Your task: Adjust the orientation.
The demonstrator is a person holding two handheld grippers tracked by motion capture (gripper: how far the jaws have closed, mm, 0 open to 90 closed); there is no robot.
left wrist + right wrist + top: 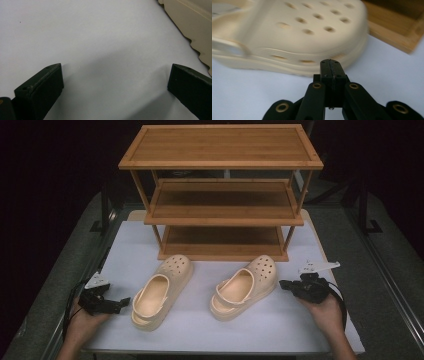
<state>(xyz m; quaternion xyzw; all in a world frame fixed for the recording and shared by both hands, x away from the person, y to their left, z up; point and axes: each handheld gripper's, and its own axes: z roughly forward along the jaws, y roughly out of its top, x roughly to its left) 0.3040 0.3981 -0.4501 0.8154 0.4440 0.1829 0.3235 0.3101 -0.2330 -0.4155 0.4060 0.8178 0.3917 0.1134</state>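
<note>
Two cream clogs lie on the white tabletop [280, 330] in front of a wooden rack. The left clog [161, 291] and the right clog [245, 287] both have their toes toward the rack. My left gripper [122, 303] rests at the table's left edge, just left of the left clog's heel. Its jaws stand wide open over bare white surface [116, 72], and the clog's ridged sole [192, 22] shows at the upper right. My right gripper [283, 284] sits just right of the right clog and points at it. Its jaws are shut together with nothing between them [329, 62], close to the clog's side [299, 32].
A three-tier bamboo shoe rack [222, 210] stands at the back of the table, all its shelves bare. Its bottom shelf corner [392, 30] shows in the right gripper view behind the clog. Grey floor and black stand legs flank the table.
</note>
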